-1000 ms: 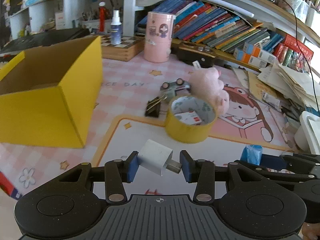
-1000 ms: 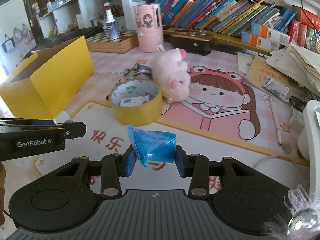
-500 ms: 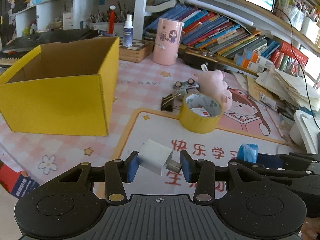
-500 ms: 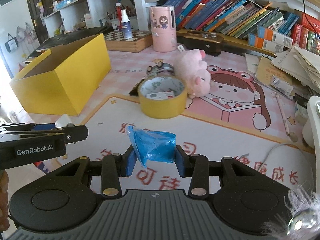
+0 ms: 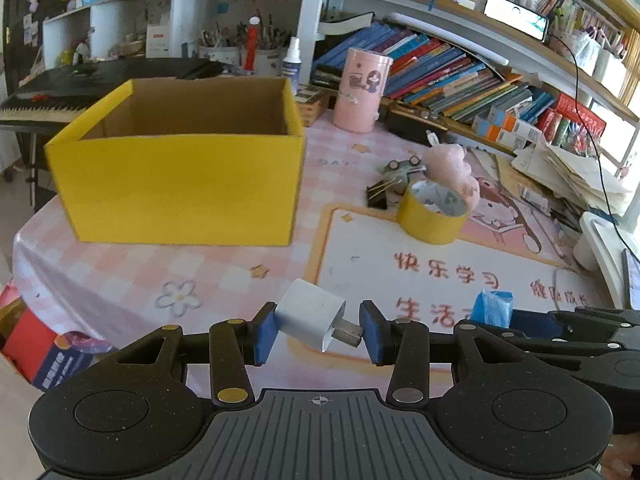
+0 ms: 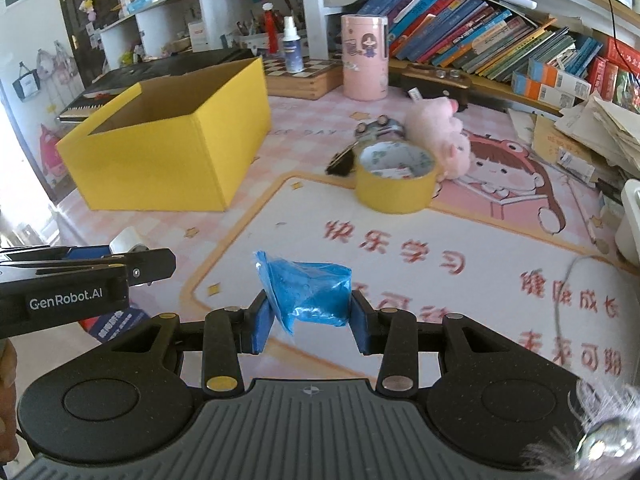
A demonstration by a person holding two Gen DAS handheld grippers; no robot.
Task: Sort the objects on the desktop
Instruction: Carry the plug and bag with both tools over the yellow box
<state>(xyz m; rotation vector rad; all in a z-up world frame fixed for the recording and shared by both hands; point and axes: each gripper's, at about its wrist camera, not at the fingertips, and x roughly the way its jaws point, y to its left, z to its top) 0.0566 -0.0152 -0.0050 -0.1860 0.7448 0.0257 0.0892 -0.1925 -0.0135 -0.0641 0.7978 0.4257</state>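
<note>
My left gripper (image 5: 319,334) is shut on a white USB charger (image 5: 310,313), held above the table's near edge. My right gripper (image 6: 311,322) is shut on a blue plastic packet (image 6: 308,294), held above the white mat; it also shows in the left wrist view (image 5: 493,307). The open yellow cardboard box (image 5: 180,184) stands far left and looks empty inside. A yellow tape roll (image 5: 433,214), a pink plush pig (image 5: 450,172), a small toy car (image 5: 400,168) and a black binder clip (image 5: 377,196) lie together at mid table.
A pink cylinder tin (image 5: 362,90) stands behind the box. Books (image 5: 460,80) line the back shelf. Paper stacks (image 5: 572,172) lie at right and a white appliance (image 5: 604,252) at the right edge. The table edge drops off at the near left (image 5: 60,292).
Both grippers have pulled back and risen with their objects still held. The box and the tape roll now look farther away, and the left view has swung toward the box.
</note>
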